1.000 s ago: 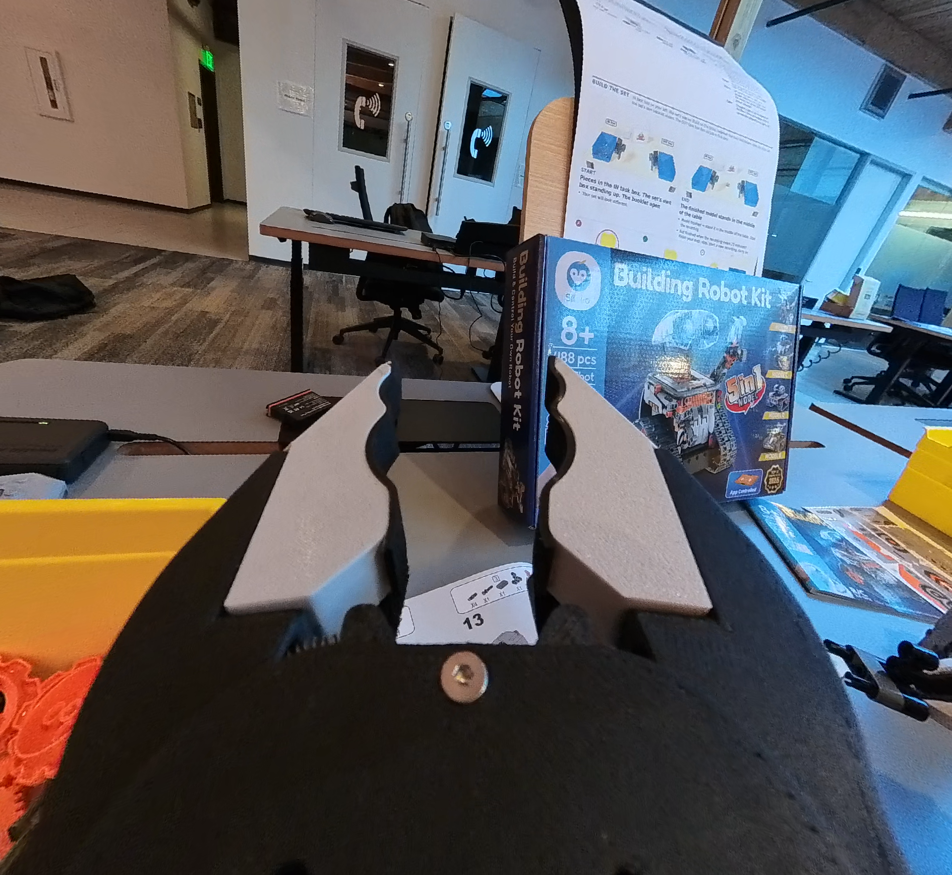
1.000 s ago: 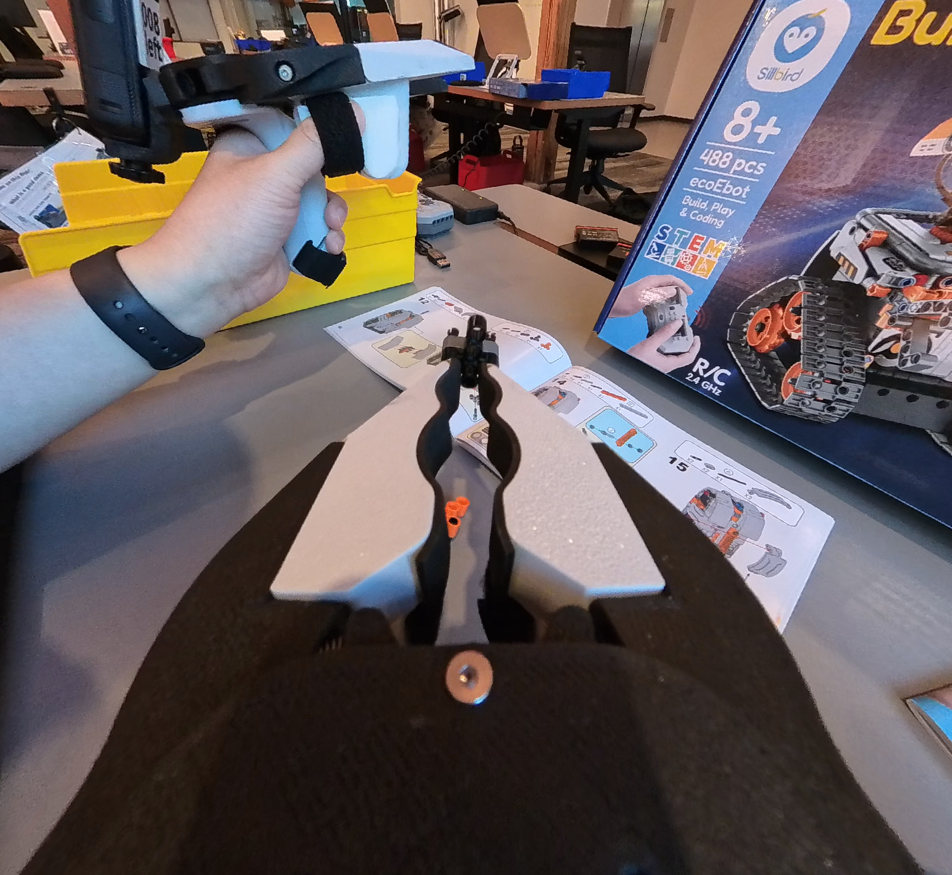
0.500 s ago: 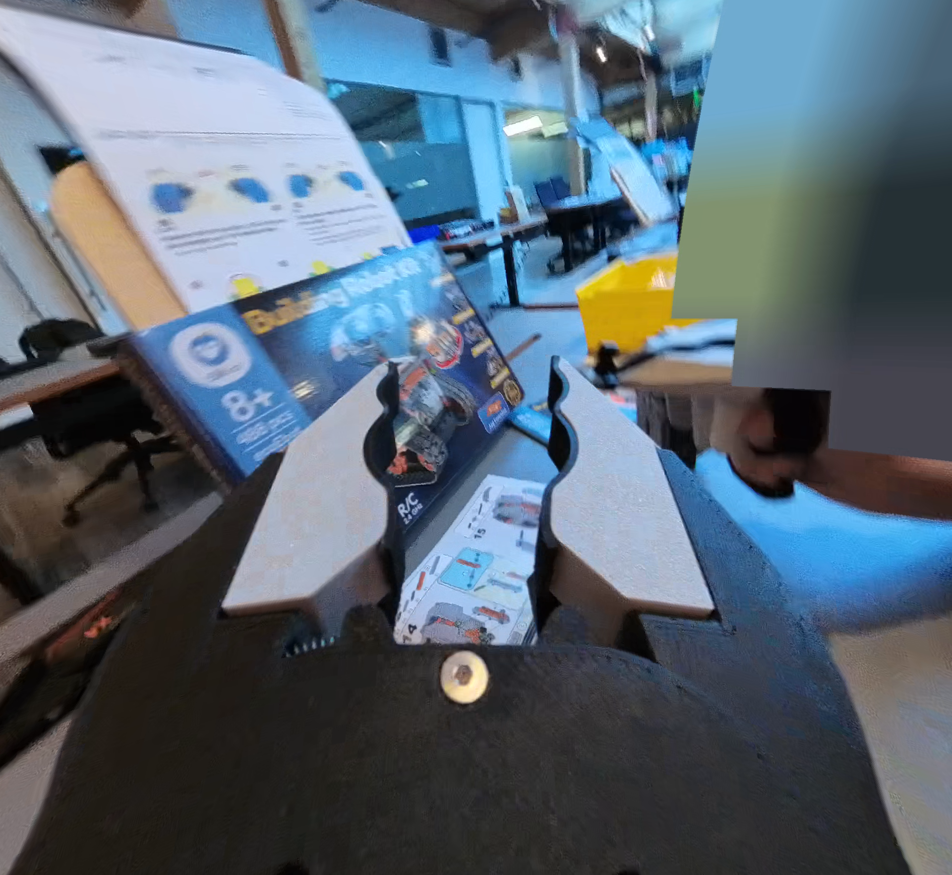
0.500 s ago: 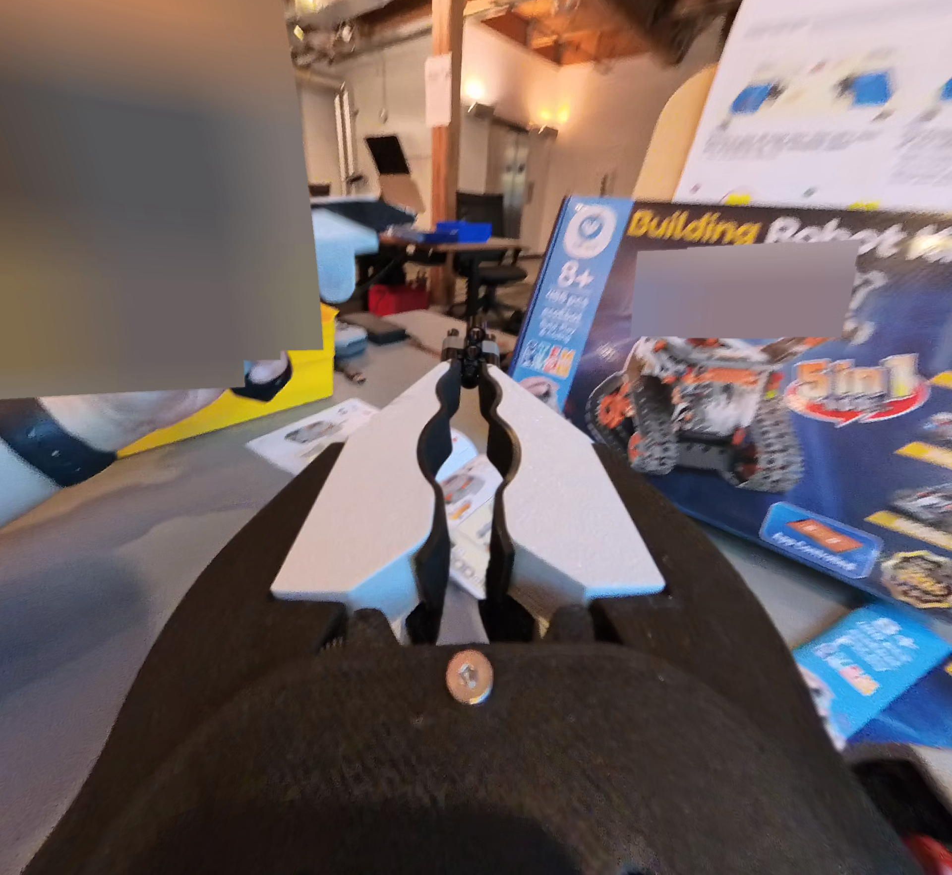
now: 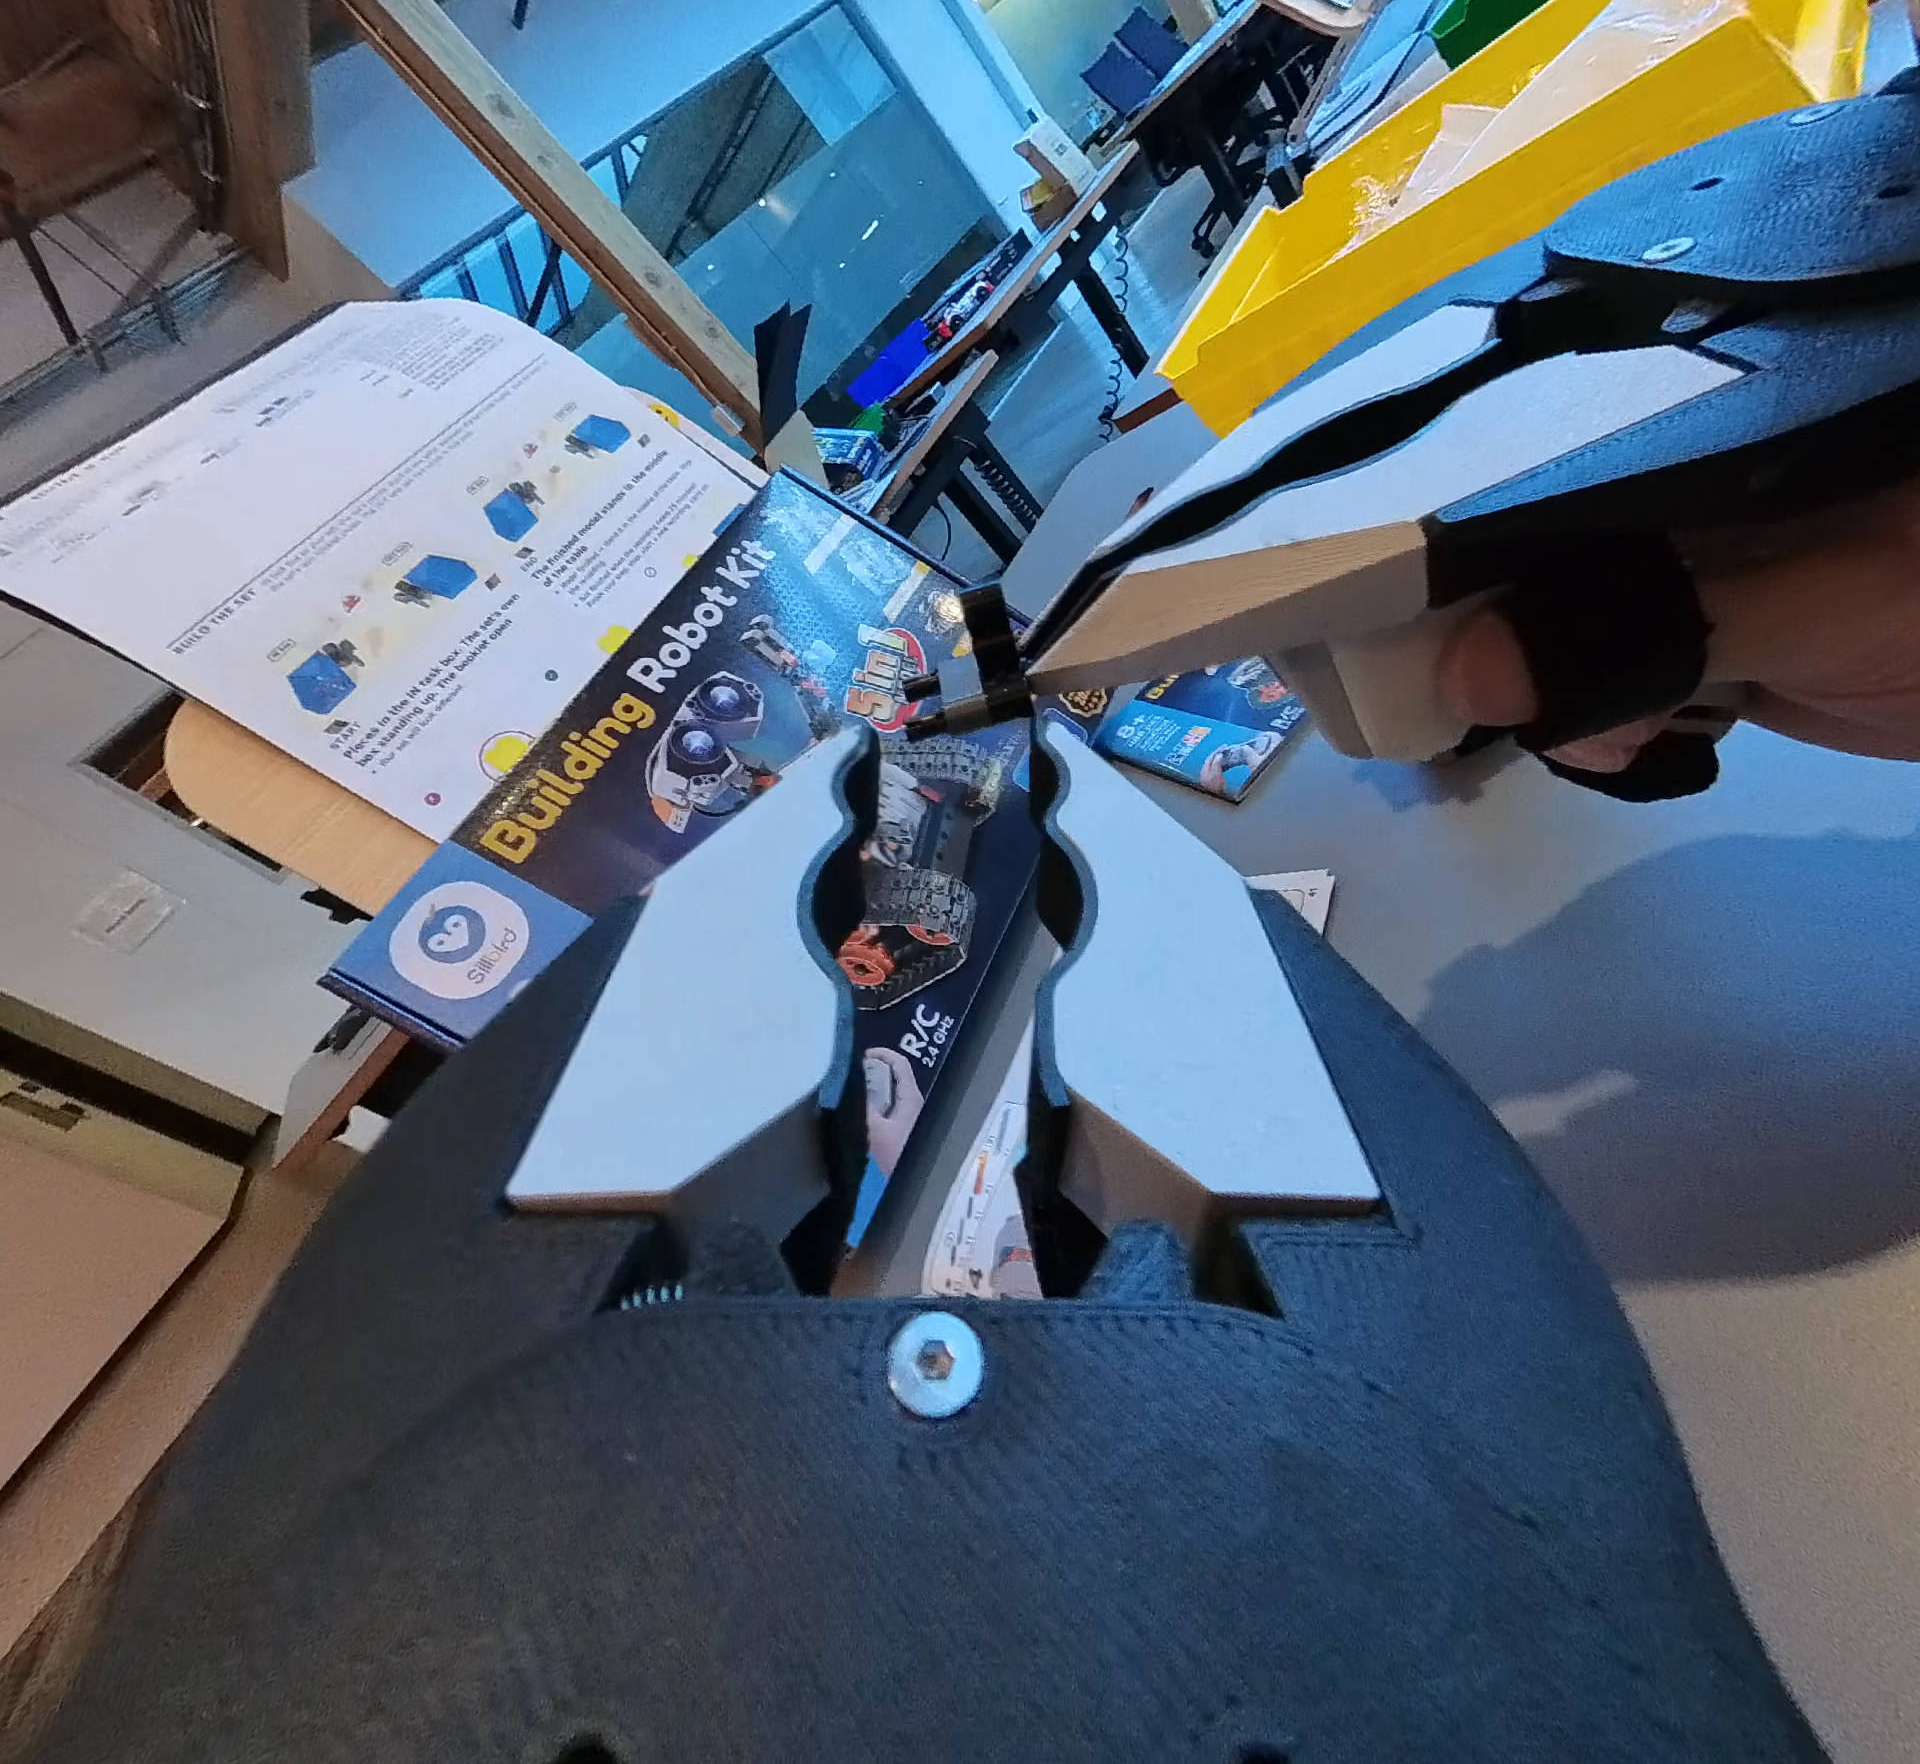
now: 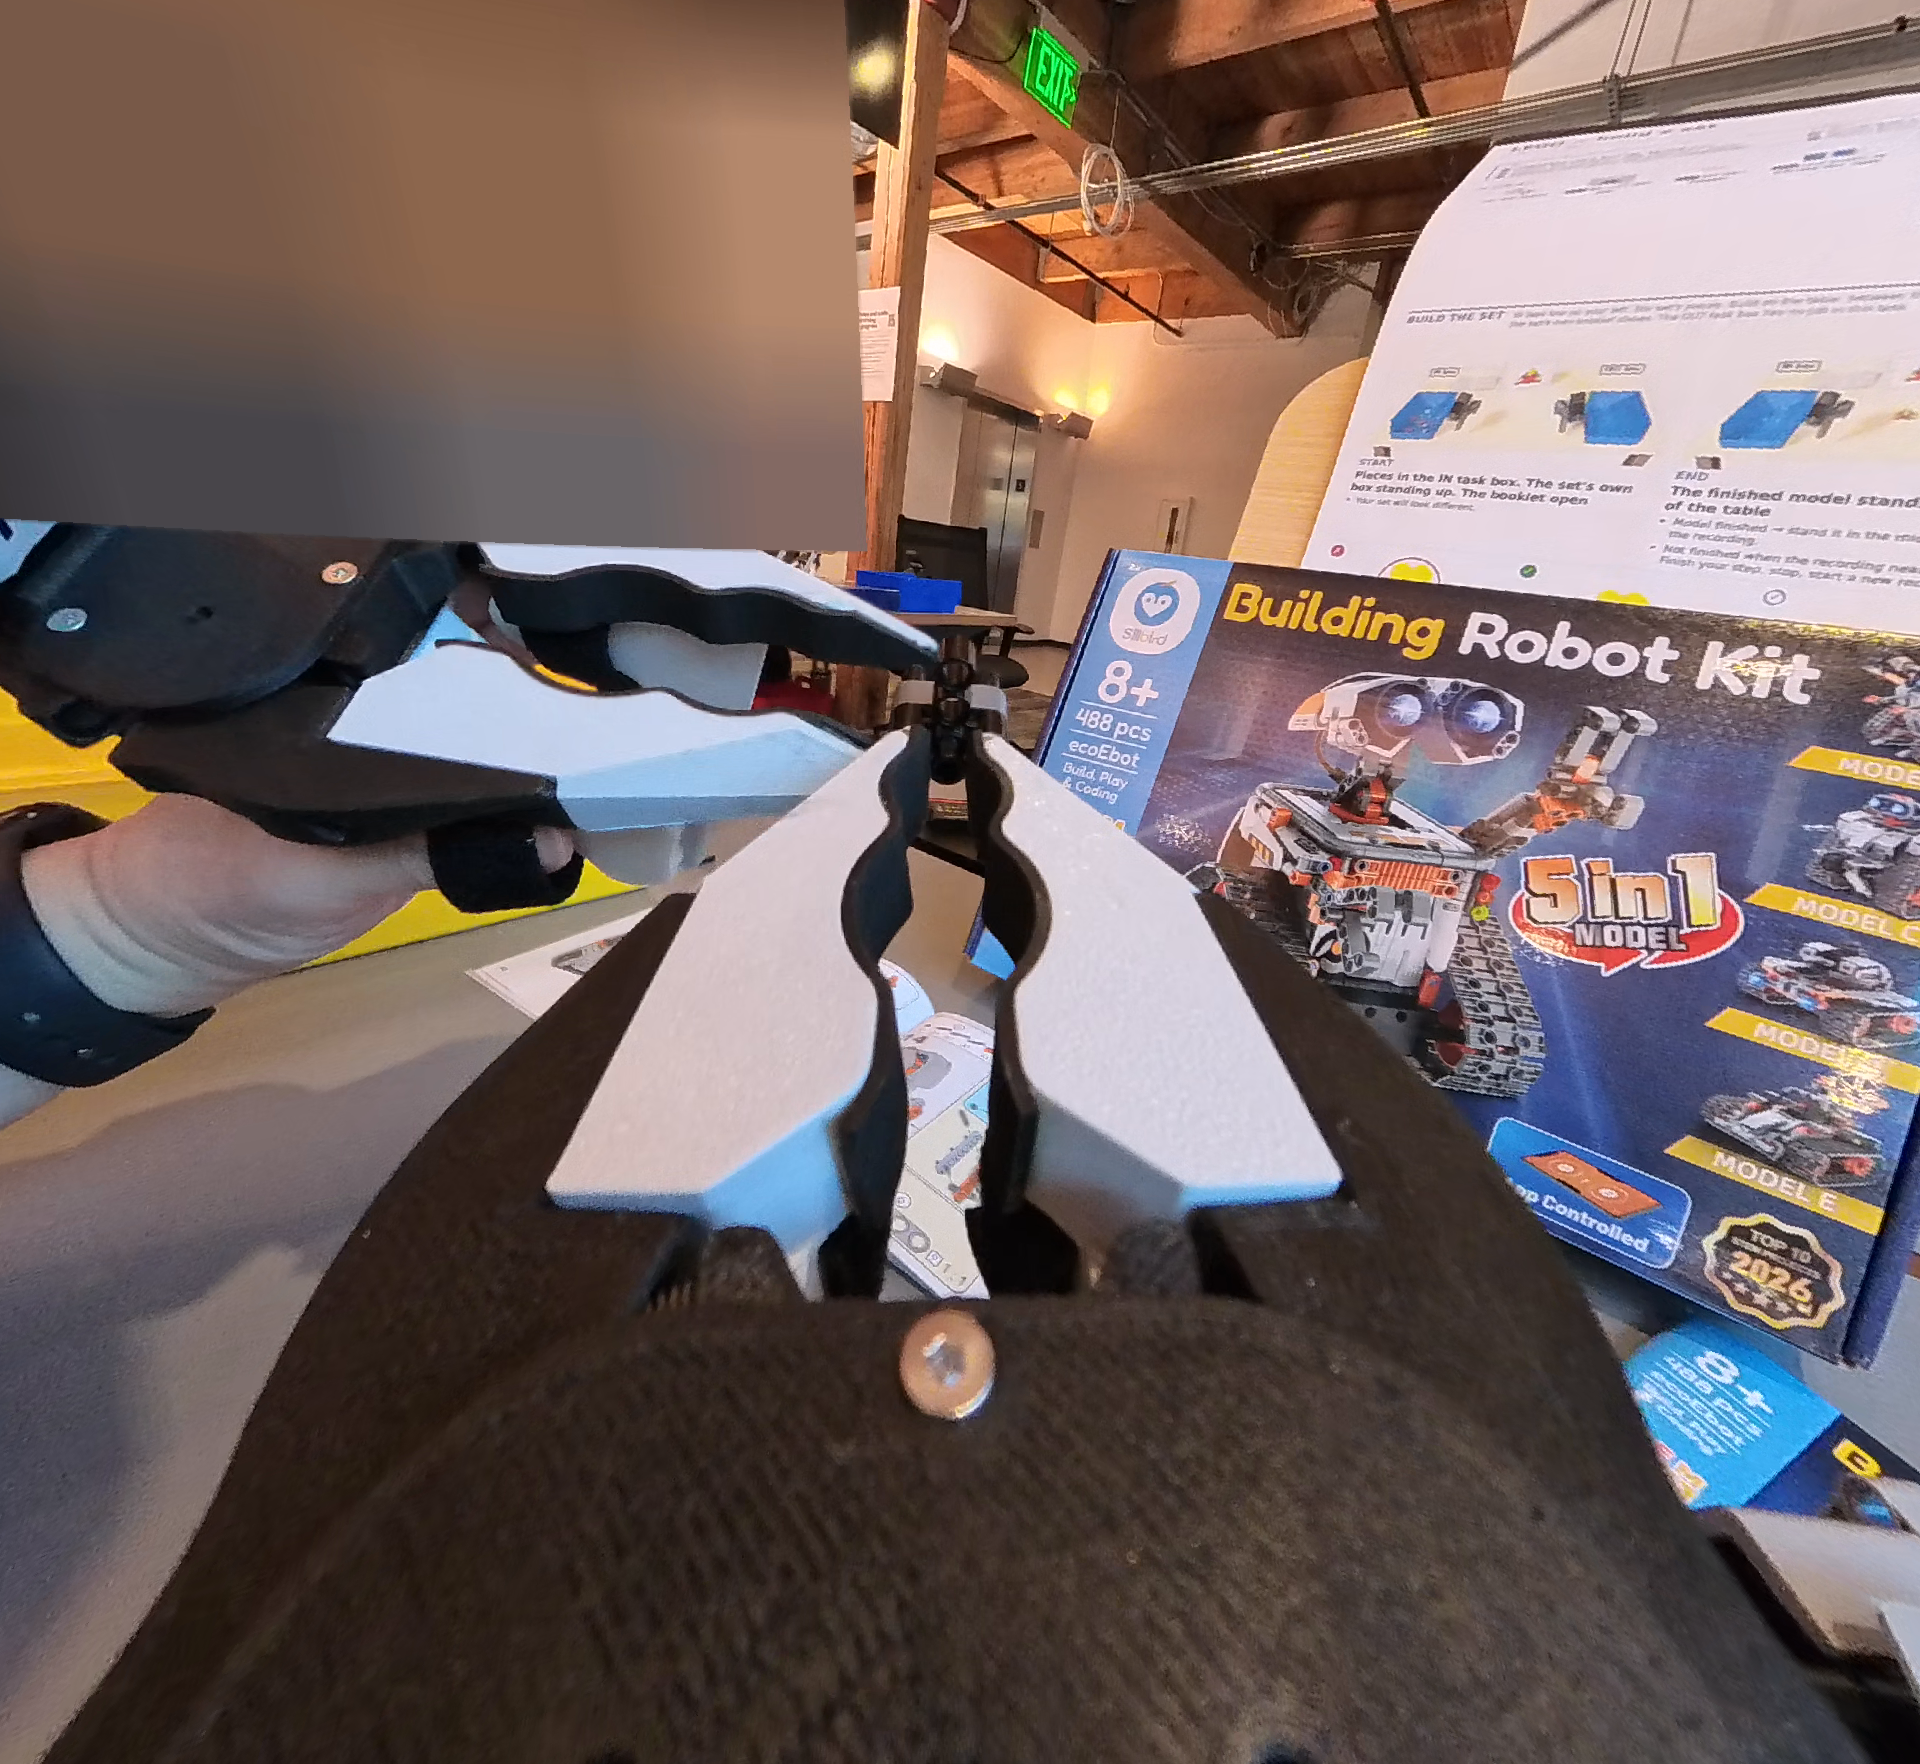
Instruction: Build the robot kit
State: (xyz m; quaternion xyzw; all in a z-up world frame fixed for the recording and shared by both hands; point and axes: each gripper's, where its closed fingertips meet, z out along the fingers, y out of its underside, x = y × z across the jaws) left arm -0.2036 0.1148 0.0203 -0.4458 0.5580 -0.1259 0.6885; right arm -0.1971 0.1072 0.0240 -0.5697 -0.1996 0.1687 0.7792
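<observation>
My right gripper (image 6: 948, 740) is shut on a small black toy part (image 6: 951, 698) with a pale grey band and holds it up in the air. In the left wrist view it (image 5: 1027, 663) comes in from the right, with the part (image 5: 971, 665) sticking out of its tips. My left gripper (image 5: 951, 746) is open and empty, rolled to one side, with its tips just below the part. In the right wrist view the left gripper (image 6: 904, 698) comes from the left, and its open tips lie right beside the part.
A blue robot kit box (image 6: 1507, 779) (image 5: 675, 738) stands on the grey table (image 5: 1558, 987), with a curled white printed sheet (image 6: 1662, 364) behind it. An open instruction booklet (image 6: 935, 1091) lies below the grippers. A yellow bin (image 5: 1507, 135) and a small blue booklet (image 5: 1205, 738) lie nearby. Both grippers' tips are close together, under 4 cm apart.
Both grippers have risen off the table and turned toward each other. The right one still grips the black part, which is now at the left gripper's open tips. The left gripper has rolled sideways.
</observation>
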